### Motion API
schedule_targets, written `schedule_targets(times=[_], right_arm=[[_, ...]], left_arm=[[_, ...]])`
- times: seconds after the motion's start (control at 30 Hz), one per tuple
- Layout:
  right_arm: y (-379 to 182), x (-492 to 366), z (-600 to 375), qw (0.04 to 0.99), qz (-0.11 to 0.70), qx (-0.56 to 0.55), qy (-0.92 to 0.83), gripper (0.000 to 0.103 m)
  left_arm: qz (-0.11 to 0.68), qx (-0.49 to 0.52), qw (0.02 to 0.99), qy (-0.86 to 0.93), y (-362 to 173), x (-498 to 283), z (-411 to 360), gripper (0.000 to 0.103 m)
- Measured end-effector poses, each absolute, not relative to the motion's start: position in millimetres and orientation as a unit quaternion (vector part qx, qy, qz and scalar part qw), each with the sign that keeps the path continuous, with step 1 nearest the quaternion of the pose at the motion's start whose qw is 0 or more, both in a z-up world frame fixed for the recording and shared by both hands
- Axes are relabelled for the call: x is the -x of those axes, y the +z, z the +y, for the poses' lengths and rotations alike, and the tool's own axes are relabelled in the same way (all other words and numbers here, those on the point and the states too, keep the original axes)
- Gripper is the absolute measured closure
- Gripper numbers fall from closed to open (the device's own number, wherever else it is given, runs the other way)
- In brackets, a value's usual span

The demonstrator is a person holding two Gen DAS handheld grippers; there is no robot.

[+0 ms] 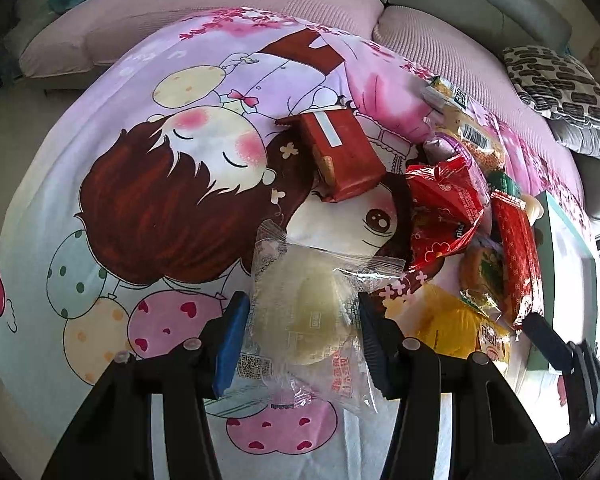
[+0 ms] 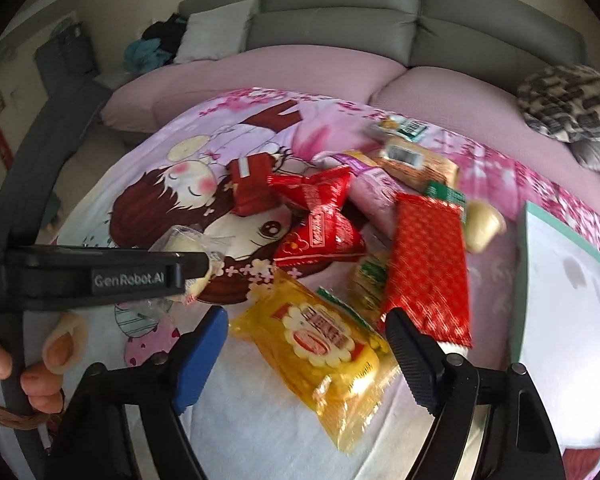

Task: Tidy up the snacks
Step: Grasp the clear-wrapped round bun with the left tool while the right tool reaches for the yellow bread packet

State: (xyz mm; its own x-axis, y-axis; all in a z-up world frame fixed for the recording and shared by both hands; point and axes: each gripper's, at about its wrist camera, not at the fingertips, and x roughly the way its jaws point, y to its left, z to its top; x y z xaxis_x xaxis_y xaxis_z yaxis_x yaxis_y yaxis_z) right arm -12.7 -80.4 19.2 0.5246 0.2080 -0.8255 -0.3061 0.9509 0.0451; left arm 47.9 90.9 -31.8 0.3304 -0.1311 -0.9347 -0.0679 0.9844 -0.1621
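— Left gripper [image 1: 300, 332]?
— Clamped on the clear-wrapped pastry [image 1: 300, 316], lower centre; bare cartoon sheet [image 1: 100, 152] fills the frame's left.
— Right gripper [image 2: 306, 356]?
— Spread wide around the yellow packet [image 2: 320, 344], not touching; teal box [image 2: 560, 300] at right edge.

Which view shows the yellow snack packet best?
Right wrist: the yellow snack packet lies whole and centered between the open right gripper fingers, label readable. Left wrist shows only part of it, at the right edge behind a finger.
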Motion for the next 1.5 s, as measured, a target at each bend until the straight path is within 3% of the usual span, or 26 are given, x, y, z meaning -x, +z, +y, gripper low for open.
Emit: schedule_targets(times=[0.77, 1.07, 1.5], right_arm=[[8, 48, -101, 0.854, 0.513, -0.038, 0.080, 0.025], [2, 48, -96, 0.850, 0.522, -0.009, 0.069, 0.031], [6, 54, -101, 0.847, 0.523, -0.011, 0.095, 0.025]], left_arm=[[0.581, 0.070, 0.811, -0.029, -31, -46, 84, 0.048], [0.585, 0.061, 0.808, -0.033, -35, -48, 82, 0.047], [0.605, 0.061, 0.793, -0.036, -47, -53, 80, 0.043]])
